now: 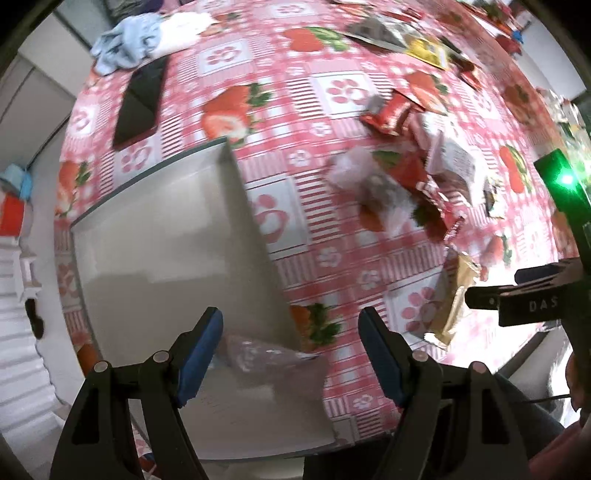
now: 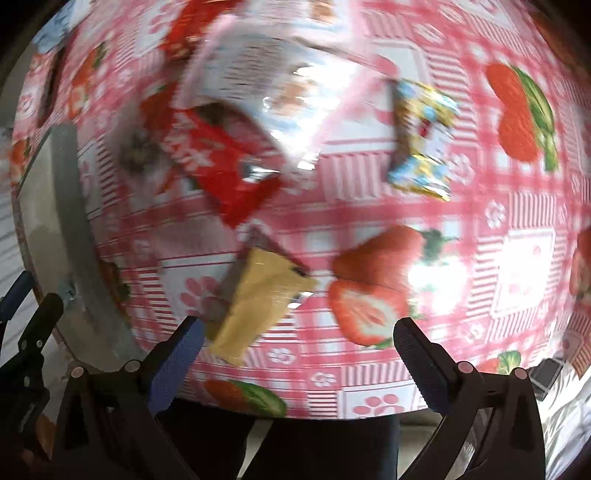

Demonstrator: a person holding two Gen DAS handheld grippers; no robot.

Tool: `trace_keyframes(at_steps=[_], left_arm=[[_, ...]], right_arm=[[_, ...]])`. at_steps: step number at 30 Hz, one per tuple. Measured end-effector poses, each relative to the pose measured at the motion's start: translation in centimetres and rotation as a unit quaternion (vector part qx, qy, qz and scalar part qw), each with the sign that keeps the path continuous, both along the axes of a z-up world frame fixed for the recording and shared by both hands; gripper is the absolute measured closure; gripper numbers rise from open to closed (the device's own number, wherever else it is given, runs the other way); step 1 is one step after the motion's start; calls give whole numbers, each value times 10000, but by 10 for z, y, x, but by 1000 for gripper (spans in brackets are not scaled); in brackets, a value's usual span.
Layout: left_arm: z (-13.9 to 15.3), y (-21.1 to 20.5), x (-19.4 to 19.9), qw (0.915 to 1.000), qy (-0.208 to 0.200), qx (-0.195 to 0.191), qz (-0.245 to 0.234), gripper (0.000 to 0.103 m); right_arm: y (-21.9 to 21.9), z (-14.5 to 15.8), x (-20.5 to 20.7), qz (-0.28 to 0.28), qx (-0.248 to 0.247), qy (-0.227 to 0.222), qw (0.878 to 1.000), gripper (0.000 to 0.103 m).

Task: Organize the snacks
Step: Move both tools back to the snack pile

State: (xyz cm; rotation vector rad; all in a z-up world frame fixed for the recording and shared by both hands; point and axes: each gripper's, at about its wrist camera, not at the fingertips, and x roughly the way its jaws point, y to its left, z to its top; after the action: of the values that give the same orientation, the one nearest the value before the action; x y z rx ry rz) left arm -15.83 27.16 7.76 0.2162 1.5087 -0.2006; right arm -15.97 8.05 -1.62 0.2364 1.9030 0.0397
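My left gripper (image 1: 291, 350) points straight down over the near corner of a grey tray (image 1: 166, 229), its jaws open. A pinkish wrapped snack (image 1: 266, 354) lies in the tray below the fingers, free of the pads. To the right a loose pile holds red packets (image 1: 391, 114), a clear packet (image 1: 369, 184) and a tan packet (image 1: 458, 291). My right gripper (image 2: 295, 350) hangs open over the tablecloth with nothing between its fingers. The tan packet (image 2: 258, 302) lies just beyond its left finger. Farther off are a red packet (image 2: 225, 166), a white bag (image 2: 258, 92) and a blue-gold packet (image 2: 421, 140).
A strawberry-print tablecloth (image 1: 332, 85) covers the table. A black flat device (image 1: 140, 99) and bunched cloths (image 1: 147, 33) lie beyond the tray, with more packets (image 1: 406, 37) at the far end. The tray (image 2: 70, 221) borders the right gripper's left side. A person's dark trousers (image 2: 314, 443) show below the table edge.
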Motion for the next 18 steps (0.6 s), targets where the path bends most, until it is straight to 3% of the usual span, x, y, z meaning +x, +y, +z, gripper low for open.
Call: trace_keyframes(at_steps=[5,10,18], left_arm=[[-5,-19,12,9996,191,-178,74,24],[-17,-30,43,9942,480,-582,770,24],[-56,-36,81,9783,781,-596,1823,24]], right_arm=[[-26,-2,-11,-171,-11,37,9998,0],[-50,0,-24,-254,-30,47,9997,0],[-104,9,-43,-327,-135,-85,9993,0]])
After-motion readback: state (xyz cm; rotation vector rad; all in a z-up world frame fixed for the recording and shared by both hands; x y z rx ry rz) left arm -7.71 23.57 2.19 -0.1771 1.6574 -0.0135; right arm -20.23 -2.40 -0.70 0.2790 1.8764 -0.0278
